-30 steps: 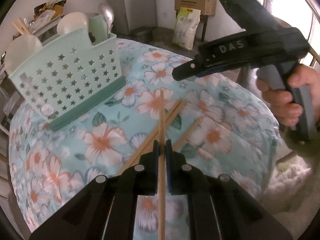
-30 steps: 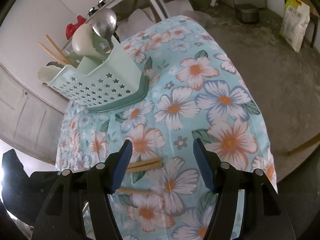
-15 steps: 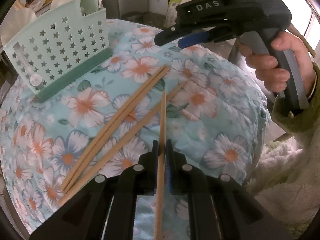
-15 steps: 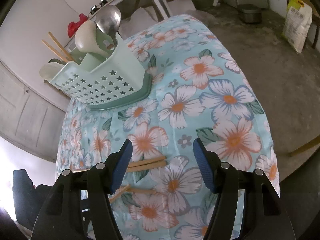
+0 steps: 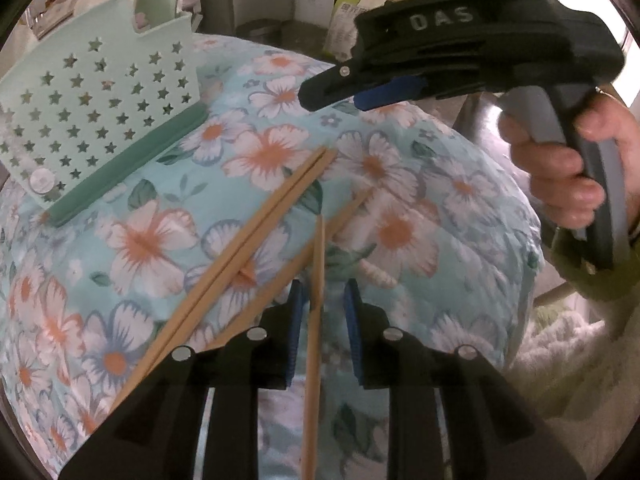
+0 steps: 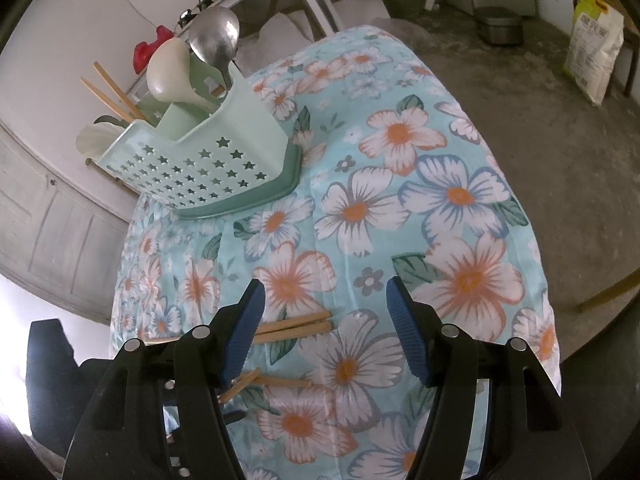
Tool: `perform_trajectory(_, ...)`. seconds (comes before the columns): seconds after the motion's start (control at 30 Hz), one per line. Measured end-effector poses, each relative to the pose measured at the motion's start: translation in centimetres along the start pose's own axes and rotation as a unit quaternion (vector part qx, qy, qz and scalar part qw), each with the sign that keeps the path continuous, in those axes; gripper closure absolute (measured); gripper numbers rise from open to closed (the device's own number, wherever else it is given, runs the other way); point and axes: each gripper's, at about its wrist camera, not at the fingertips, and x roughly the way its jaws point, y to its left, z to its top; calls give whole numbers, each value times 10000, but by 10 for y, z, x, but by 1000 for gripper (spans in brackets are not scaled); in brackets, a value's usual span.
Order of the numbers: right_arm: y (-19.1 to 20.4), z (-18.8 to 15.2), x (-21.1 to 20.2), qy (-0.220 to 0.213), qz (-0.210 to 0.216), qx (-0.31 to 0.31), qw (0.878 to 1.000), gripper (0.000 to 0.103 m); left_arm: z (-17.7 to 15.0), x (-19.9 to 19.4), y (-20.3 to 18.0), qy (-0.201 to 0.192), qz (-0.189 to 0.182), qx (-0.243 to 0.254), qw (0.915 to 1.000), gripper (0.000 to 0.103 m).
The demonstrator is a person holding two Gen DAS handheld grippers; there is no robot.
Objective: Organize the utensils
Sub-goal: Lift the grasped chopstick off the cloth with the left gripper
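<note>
Four wooden chopsticks lie before us on the floral tablecloth (image 5: 460, 216). A pair of chopsticks (image 5: 256, 232) rests side by side, running diagonally from near left to far right. A third chopstick (image 5: 344, 212) lies just to the right of that pair at much the same slant. The fourth chopstick (image 5: 314, 320) sits between the blue pads of our left gripper (image 5: 321, 300), pointing away from us; the pads stand apart with a gap on either side of it, so nothing is clamped, though its near end runs back under the gripper body and we cannot tell whether it rests on the cloth.

Our right gripper (image 6: 324, 312) hovers over the near part of the cloth with its fingers spread wide, holding nothing; the pair's ends show between them. In the left wrist view the same tool appears far right, held in our right hand (image 5: 568, 168).

At the far left stands the mint star-punched utensil caddy (image 6: 208, 160), holding a metal ladle (image 6: 214, 38), a cream spoon (image 6: 168, 72) and two upright chopsticks (image 6: 112, 92).
</note>
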Motion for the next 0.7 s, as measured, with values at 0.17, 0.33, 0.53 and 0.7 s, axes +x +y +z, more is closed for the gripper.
perform_trajectory(0.17, 0, 0, 0, -2, -4, 5, 10000, 42, 8, 8, -2, 58, 39, -41, 10000, 83)
perform_trajectory(0.33, 0, -1, 0, 11, 6, 3, 10000, 42, 16, 16, -4, 68, 108, -117, 9999, 84)
perform_trajectory(0.53, 2, -2, -3, -11, 22, -11, 10000, 42, 18, 18, 5, -11, 125, -327, 9994, 96)
perform_trajectory(0.7, 4, -3, -12, -69, 101, 14, 9999, 42, 15, 8, 11, -170, 36, -472, 9987, 97)
